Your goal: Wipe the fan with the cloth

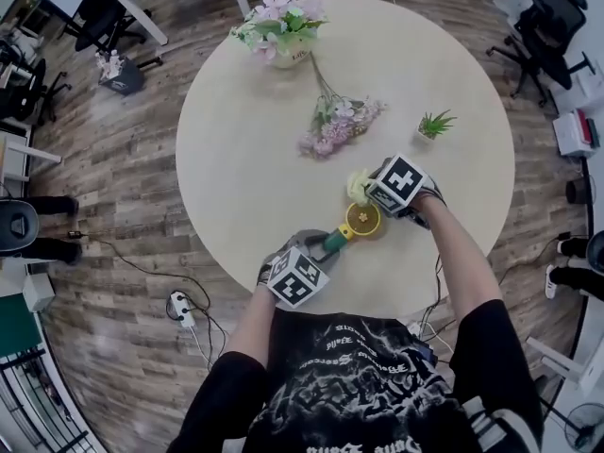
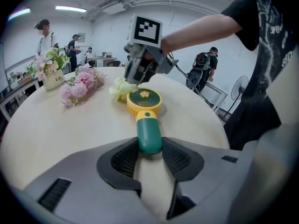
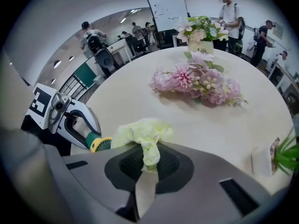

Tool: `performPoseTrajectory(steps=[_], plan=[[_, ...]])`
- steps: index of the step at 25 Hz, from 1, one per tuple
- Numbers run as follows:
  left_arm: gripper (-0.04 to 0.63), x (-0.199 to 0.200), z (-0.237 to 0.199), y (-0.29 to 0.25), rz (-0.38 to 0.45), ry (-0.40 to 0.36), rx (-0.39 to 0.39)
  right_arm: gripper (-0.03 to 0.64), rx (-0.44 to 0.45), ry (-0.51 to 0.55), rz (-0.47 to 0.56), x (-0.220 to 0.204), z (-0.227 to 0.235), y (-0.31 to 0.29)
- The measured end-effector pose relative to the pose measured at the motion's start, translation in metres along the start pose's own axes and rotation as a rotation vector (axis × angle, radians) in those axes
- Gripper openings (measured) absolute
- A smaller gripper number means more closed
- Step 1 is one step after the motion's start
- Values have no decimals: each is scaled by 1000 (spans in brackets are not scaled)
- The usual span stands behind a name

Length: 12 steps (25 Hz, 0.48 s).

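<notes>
A small hand fan lies on the round table [image 1: 236, 177], with a yellow head [image 1: 363, 219] and a green handle [image 1: 335, 242]. My left gripper [image 1: 323, 246] is shut on the handle's end [image 2: 149, 136], both pads [image 2: 127, 158] pressing its sides. The fan's head [image 2: 144, 100] points away from it. My right gripper [image 1: 366, 194] is shut on a pale yellow cloth [image 3: 142, 133], which bunches out ahead of its jaws. It hangs just beyond the fan's head, the cloth [image 2: 121, 88] at the head's far rim. In the right gripper view the fan [image 3: 101, 144] peeks out left of the cloth.
A loose bunch of pink flowers [image 1: 335, 121] lies mid-table, beyond it a flower pot [image 1: 283, 34]. A small green plant [image 1: 434, 125] stands at the right. The table's near edge is close behind the left gripper. Office chairs, desks and people surround the table.
</notes>
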<state>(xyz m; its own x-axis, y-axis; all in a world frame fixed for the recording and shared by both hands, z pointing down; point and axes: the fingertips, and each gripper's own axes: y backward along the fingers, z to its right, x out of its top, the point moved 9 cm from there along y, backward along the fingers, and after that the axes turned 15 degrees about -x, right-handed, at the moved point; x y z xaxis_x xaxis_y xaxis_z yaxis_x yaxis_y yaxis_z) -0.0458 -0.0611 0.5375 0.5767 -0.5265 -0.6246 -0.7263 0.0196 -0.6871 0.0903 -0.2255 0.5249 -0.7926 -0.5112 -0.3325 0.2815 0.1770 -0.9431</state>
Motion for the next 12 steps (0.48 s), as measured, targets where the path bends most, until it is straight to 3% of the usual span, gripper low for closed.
performPoseTrajectory(steps=[4, 7, 12], plan=[[178, 0, -1, 0, -8, 1, -6, 37, 38, 124, -47, 17, -10, -2], [178, -1, -2, 1, -11, 1, -9, 37, 105, 234, 14, 35, -23, -5], [175, 0, -1, 0, -13, 5, 5, 37, 181, 324, 12, 40, -38, -11]])
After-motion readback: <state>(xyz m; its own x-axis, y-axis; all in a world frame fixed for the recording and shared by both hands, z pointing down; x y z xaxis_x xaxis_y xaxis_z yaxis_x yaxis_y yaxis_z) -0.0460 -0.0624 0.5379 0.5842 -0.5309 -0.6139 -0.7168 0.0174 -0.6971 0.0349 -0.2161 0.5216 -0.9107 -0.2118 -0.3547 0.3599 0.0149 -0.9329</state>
